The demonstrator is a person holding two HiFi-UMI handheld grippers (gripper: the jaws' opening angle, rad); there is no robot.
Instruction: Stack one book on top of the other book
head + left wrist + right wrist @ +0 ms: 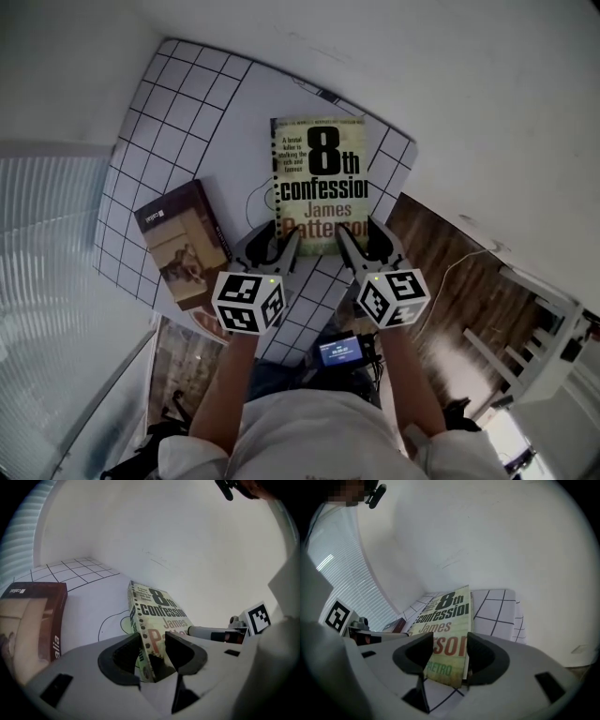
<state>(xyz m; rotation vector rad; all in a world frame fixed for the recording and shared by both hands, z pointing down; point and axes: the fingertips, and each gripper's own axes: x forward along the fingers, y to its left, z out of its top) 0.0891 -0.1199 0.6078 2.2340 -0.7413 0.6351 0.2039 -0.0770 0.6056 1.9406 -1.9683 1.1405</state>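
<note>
A pale green paperback, "8th confession" (319, 183), lies over the middle of the gridded white mat (178, 103). My left gripper (281, 246) is shut on its near left corner, with the spine (140, 634) pinched between the pads. On the near right corner my right gripper (361, 239) is shut too, one pad on the cover (447, 616) and the other at the edge. That corner sits slightly above the mat. To the left a brown hardback (183, 242) rests flat on the mat, apart from both grippers; it also shows as a brown book (33, 616) in the left gripper view.
The mat (501, 606) covers a small table against a white wall. Window blinds (47, 244) run along the left. Wooden floor (459, 281) and white furniture (534, 328) are on the right. A small lit screen (339, 352) hangs at the person's waist.
</note>
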